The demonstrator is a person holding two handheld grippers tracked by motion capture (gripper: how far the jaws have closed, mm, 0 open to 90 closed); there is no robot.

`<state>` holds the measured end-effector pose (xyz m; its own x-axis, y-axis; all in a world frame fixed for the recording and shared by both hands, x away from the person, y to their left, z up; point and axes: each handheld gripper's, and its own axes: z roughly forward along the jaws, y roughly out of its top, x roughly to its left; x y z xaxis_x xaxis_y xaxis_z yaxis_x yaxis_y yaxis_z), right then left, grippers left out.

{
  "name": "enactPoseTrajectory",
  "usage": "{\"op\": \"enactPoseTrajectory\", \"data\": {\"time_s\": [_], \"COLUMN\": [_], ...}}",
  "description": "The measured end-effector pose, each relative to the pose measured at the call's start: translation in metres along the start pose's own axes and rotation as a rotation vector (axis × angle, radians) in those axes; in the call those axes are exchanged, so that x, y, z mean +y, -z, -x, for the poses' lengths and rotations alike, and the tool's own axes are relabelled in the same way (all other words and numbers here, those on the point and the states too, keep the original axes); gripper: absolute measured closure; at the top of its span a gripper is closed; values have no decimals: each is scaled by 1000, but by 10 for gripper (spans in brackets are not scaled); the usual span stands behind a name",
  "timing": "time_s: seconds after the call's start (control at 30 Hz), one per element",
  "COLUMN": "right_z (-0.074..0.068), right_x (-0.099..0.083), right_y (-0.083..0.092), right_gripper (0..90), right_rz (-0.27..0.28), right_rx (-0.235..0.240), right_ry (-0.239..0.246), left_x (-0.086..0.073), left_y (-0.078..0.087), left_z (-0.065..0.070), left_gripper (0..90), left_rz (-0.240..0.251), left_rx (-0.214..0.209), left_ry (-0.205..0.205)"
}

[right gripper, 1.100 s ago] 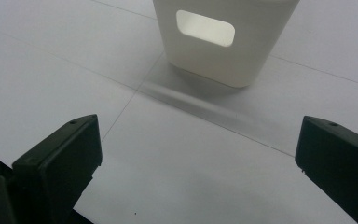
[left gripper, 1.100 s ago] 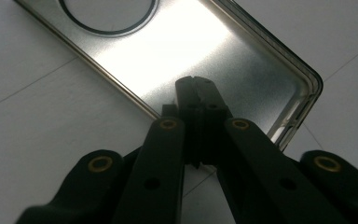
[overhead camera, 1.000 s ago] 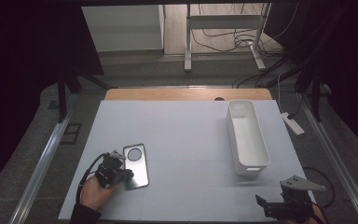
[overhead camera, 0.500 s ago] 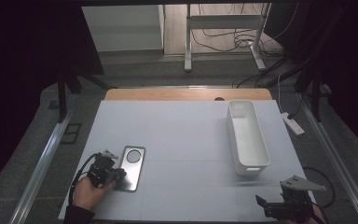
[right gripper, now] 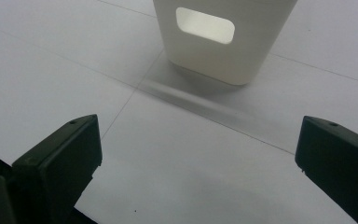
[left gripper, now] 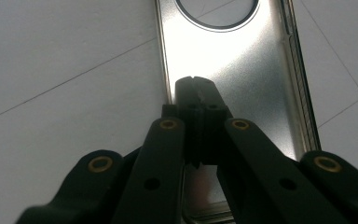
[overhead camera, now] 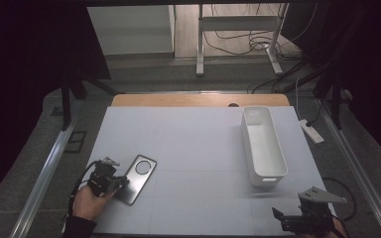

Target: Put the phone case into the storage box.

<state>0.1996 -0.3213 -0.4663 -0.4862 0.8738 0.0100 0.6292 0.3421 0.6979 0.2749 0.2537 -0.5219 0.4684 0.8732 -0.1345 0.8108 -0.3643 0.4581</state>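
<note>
A silver phone case (overhead camera: 135, 184) with a round camera cut-out lies flat and tilted on the white mat at the near left. My left gripper (overhead camera: 120, 182) is shut. Its tips (left gripper: 195, 86) sit over the case (left gripper: 247, 60) just inside its left edge. I cannot tell whether they pinch the rim or only rest on it. A hand holds this gripper from below. My right gripper (overhead camera: 297, 219) stands open at the near right corner, low over the mat. Its jaws (right gripper: 198, 154) are spread wide with nothing between them. They point at the white bin's near end (right gripper: 223, 51).
The long white bin (overhead camera: 269, 177) stands lengthwise on the right of the white mat (overhead camera: 198, 144) and looks empty. A wooden table edge (overhead camera: 178, 100) runs along the far side. Metal rails flank the table, and cables lie on the floor beyond it.
The left hand and gripper have slid left, and the phone case has shifted left and turned more askew with them. The right gripper has stayed put.
</note>
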Motion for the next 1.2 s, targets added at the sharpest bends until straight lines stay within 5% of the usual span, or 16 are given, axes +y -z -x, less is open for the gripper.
{"op": "enactPoseTrajectory", "data": {"time_s": [0.6, 0.97, 1.2], "right_z": [0, 0, 0], "right_x": [0, 1, 1], "right_y": [0, -1, -1], "right_gripper": [11, 11, 11], "right_rz": [-1, -5, -9], "right_rx": [-2, 0, 1], "right_ry": [-1, -3, -5], "left_x": [1, 4, 7], "left_y": [16, 24, 27], "left_z": [4, -1, -10], "left_gripper": [831, 560, 289], "left_rz": [43, 53, 78], "left_rx": [-3, 5, 14], "left_ry": [1, 32, 65]}}
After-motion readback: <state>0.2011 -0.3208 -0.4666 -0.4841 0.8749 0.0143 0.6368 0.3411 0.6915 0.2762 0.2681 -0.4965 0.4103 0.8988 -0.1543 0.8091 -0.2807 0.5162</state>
